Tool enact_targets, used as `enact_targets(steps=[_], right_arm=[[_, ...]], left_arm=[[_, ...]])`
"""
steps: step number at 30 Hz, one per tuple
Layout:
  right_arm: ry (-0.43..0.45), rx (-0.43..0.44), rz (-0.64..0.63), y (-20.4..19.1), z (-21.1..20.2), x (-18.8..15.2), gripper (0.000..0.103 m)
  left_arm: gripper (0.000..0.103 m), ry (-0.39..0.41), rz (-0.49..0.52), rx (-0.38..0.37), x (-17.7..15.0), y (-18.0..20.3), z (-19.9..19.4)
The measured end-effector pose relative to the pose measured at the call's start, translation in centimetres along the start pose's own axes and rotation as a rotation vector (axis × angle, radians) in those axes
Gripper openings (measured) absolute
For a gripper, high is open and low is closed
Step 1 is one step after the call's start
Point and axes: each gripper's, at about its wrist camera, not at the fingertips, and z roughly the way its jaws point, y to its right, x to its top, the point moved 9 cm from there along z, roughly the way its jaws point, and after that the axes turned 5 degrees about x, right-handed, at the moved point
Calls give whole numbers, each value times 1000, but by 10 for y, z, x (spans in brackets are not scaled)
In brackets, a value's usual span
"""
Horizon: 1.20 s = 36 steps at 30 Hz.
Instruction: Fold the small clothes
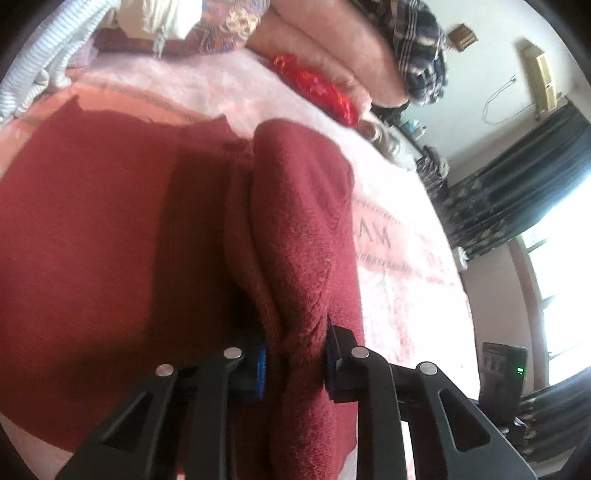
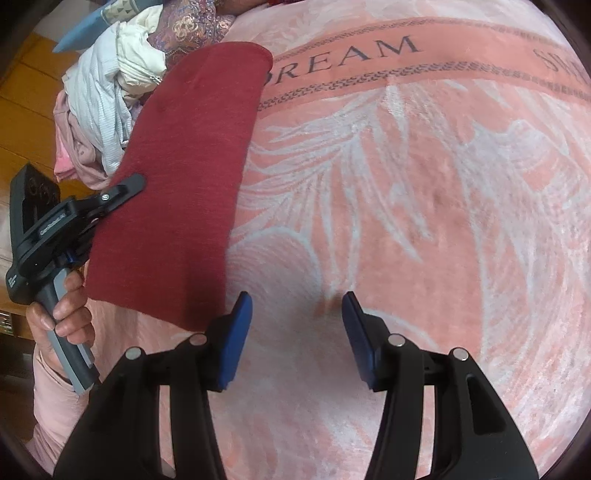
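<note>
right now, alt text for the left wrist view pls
The left gripper pinches a raised fold of a dark red garment lying on a pink blanket. Piled clothes sit beyond it.

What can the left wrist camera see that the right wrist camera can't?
Only the left wrist view shows the left gripper up close, pinching a raised fold of the dark red garment, plus a bright red cloth, a checked blanket, dark curtains and a window.

Only the right wrist view shows the right gripper, open with nothing in it, the word DREAM on the blanket, and the hand holding the other gripper's handle.

Both show the red garment, the pink blanket and the pile of pale clothes.
</note>
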Motion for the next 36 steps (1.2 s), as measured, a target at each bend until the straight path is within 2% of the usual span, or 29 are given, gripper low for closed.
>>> enact_targets(steps=[8, 14, 20, 23, 28, 31, 34, 36], right_arm=[[-39, -1, -51, -35, 28, 1, 51], [-68, 10, -108, -67, 48, 0, 51], [-93, 30, -145, -96, 65, 1, 51], [-101, 34, -161, -109, 71, 0, 51], [-94, 26, -158, -120, 72, 3, 51], [-82, 30, -147, -125, 70, 7, 51], [-67, 60, -137, -124, 59, 7, 53], [-63, 87, -134, -129, 54, 9, 57]], left_arm=[[22, 84, 30, -54, 33, -37, -73], [22, 121, 20, -9, 47, -104, -116], [22, 89, -33, 50, 34, -181, -119], [22, 57, -43, 52, 26, -203, -109], [23, 69, -34, 36, 18, -203, -95], [23, 80, 0, 56, 22, -197, -94], [23, 81, 20, 70, 23, -190, -91], [25, 78, 12, 71, 21, -190, -92]])
